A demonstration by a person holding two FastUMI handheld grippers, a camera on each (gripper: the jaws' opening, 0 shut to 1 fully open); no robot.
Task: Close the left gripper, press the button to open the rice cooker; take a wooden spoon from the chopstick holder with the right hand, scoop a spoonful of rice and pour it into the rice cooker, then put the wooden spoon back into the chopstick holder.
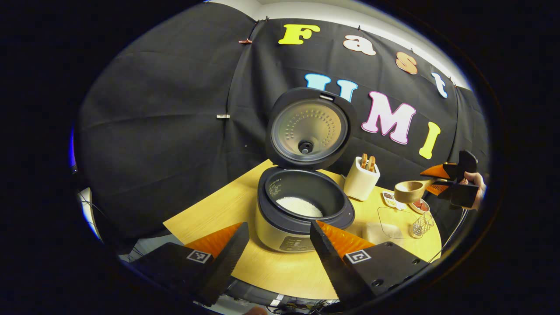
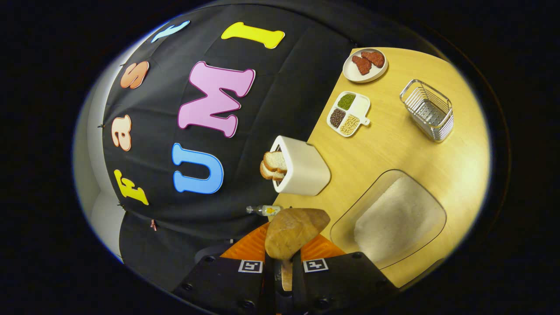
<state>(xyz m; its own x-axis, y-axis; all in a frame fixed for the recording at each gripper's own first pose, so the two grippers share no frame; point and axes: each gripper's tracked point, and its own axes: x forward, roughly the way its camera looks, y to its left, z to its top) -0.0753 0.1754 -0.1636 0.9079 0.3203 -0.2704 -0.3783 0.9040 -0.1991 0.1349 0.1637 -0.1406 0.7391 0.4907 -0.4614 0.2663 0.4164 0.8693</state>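
- Currently, left gripper view: left gripper (image 1: 279,234) has fingers spread wide, holding nothing. Rice cooker (image 1: 302,205) sits just beyond and between the fingertips, lid up, rice (image 1: 299,206) in the pot.
- Far right of its fingers, the right gripper (image 1: 439,181) holds the wooden spoon (image 1: 409,191), bowl toward the cooker, long axis roughly level.
- Right gripper view: fingers clamped on the spoon handle; bowl projects forward past the fingertips, back toward the camera.
- Rice tray (image 2: 396,218) lies right of the fingers; the white holder (image 2: 302,170) ahead.
- Judgement: scoop-and-pour likely done; next, return spoon to holder, handle aligned with its opening.

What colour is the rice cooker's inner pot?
Dark grey inner pot, clearest in the left gripper view.
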